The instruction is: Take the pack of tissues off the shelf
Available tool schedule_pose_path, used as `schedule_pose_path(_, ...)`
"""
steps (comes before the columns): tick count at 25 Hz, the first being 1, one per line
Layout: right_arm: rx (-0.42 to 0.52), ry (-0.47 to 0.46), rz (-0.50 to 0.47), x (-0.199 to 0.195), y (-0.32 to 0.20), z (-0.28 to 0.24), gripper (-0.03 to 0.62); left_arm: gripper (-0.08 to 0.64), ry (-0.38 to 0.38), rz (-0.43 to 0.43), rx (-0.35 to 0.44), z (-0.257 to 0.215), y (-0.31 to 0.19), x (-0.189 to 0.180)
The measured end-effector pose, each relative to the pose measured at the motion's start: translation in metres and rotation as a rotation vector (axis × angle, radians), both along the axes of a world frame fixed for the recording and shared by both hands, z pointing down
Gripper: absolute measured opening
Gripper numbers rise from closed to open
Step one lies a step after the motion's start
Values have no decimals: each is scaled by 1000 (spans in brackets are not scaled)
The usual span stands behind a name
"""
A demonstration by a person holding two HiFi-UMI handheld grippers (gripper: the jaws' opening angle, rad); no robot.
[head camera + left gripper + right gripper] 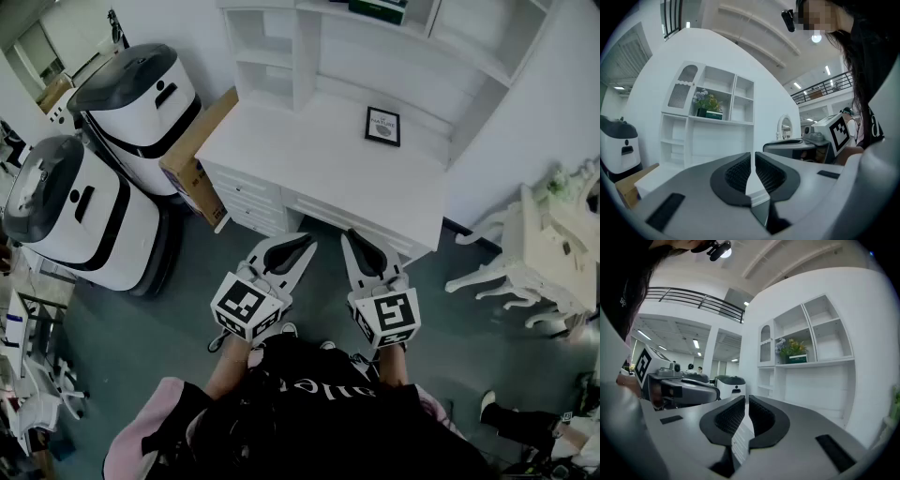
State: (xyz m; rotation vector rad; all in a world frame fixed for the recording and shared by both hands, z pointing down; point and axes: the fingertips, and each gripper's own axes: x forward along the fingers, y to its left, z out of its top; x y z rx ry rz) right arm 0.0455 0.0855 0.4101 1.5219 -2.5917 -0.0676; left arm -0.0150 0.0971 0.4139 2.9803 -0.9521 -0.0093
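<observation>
Currently both grippers are held level, side by side, short of the counter's (309, 164) near edge. The left gripper (307, 243) has its fingers closed on nothing; the right gripper (354, 235) likewise, closed and empty. A framed picture (382, 126) sits on the counter at roughly 12 o'clock. Farther off at 12 o'clock, the green pack of tissues (714, 115) rests on the upper shelf (736, 123), just beside a flowering plant (705, 99).
</observation>
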Motion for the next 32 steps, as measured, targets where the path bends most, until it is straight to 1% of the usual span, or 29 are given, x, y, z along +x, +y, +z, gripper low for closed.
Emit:
schedule_pose_path(10,-11,18,-3,-13,-6,4,63,38,5,-12,-12,4,-9,-14)
schedule_pose_path(20,-19,9,19,-26,-17,7,63,40,14,-10,-22,8,-18,-32)
schedule_pose_path(32,-46,17,64,-48,-31,24,63,40,7,20,-26,18,-37,-63)
